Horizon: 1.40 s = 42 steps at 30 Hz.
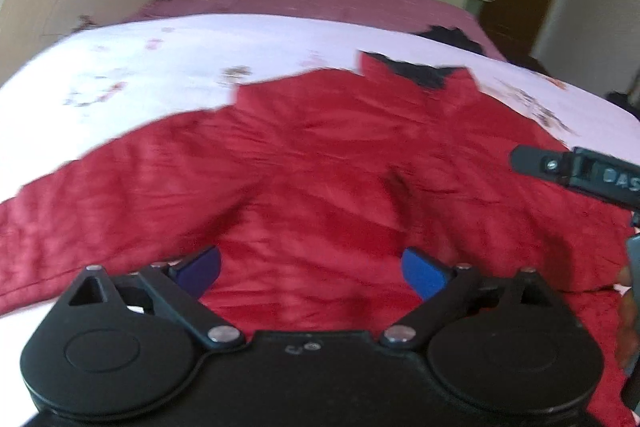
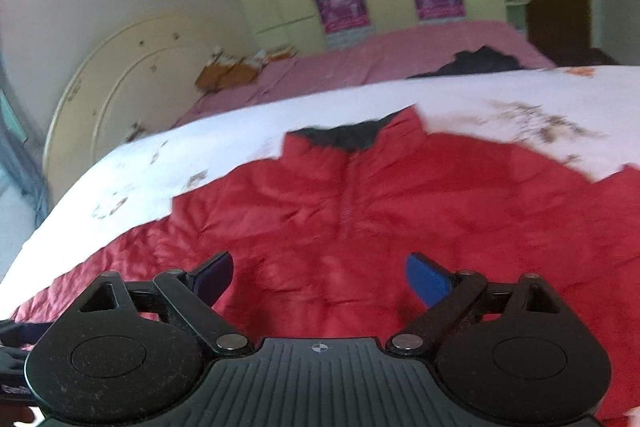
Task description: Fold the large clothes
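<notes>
Two tools: left tool (image 1: pixel 311 269) and right tool (image 2: pixel 319 279), both spread, pinching nothing.
Red jacket (image 2: pixel 360 227): spread flat on bed (image 2: pixel 240 131), ready for folding.
Collar (image 2: pixel 352 139): jacket's far end.

White letters "DAS", cut off by the frame edge, stand on a black gripper part (image 1: pixel 600 175) at right. Wall posters (image 2: pixel 340 3) far back carry print too blurred to read. No other text is legible.

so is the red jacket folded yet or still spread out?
Spread. The red jacket lies flat on the white sheet, collar far, sleeves out sideways; no fold visible.
</notes>
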Each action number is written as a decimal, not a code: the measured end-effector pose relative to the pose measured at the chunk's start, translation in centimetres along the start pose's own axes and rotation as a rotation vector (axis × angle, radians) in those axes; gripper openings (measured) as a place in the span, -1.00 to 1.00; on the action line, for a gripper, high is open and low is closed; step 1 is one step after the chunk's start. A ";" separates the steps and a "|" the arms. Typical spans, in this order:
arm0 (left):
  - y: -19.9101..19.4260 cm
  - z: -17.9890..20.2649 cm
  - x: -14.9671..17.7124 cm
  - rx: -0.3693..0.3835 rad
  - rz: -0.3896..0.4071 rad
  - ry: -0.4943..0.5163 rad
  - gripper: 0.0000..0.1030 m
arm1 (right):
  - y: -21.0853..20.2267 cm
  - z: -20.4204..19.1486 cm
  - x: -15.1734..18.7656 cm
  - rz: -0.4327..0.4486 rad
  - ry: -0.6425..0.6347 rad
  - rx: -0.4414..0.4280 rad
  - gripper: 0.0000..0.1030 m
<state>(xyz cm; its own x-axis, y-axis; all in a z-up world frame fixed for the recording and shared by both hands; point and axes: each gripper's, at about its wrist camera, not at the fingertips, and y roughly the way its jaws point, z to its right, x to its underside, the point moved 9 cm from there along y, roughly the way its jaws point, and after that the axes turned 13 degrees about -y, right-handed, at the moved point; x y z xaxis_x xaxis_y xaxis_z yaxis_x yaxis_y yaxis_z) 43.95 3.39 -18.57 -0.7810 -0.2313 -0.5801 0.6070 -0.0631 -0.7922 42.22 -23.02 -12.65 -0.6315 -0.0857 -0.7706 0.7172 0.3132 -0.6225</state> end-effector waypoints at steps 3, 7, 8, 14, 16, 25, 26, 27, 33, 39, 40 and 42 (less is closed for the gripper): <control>2.0 2.6 0.4 0.047 -0.035 0.029 0.82 | -2.0 2.5 0.6 0.004 -0.011 0.068 0.80; 4.8 5.0 0.6 0.083 -0.049 0.060 0.56 | -4.4 5.8 2.0 0.006 0.004 0.159 0.80; 5.5 5.3 0.7 0.080 -0.056 0.068 0.34 | -4.9 6.5 2.4 0.006 0.005 0.177 0.80; 7.1 5.7 0.9 0.096 -0.061 0.033 -0.13 | -6.2 9.9 4.1 -0.005 0.015 0.273 0.80; 7.0 5.8 0.9 0.112 -0.053 0.036 -0.51 | -6.3 11.3 4.4 -0.005 0.025 0.310 0.80; 4.7 5.9 -1.3 0.149 0.054 0.022 -0.86 | -5.4 17.3 4.4 -0.022 0.095 0.388 0.80; 4.4 5.5 -2.0 0.144 0.075 0.011 -0.86 | -5.4 17.3 4.0 -0.018 0.091 0.385 0.80; 4.0 4.8 -2.8 0.133 0.100 -0.005 -0.86 | -5.4 17.3 3.7 -0.011 0.087 0.381 0.80; 4.8 -1.0 -4.9 0.008 0.140 -0.069 -0.86 | -3.3 16.3 2.3 -0.005 0.069 0.328 0.79; 6.1 -3.4 -4.0 -0.046 0.113 -0.094 -0.86 | 0.8 18.4 2.1 -0.065 0.127 0.311 0.24; 6.1 -3.3 -3.9 -0.048 0.113 -0.089 -0.86 | 1.6 18.9 2.4 -0.087 0.150 0.298 0.00; 6.3 -3.1 -3.8 -0.054 0.115 -0.073 -0.86 | 2.9 19.9 2.9 -0.120 0.186 0.283 0.00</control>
<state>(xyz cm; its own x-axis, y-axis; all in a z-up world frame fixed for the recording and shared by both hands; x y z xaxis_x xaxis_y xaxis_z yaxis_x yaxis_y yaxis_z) 50.30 6.89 -21.99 -0.6931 -0.3039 -0.6536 0.6813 0.0197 -0.7317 48.34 -41.17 -19.37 -0.7401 0.0761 -0.6681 0.6716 0.0345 -0.7401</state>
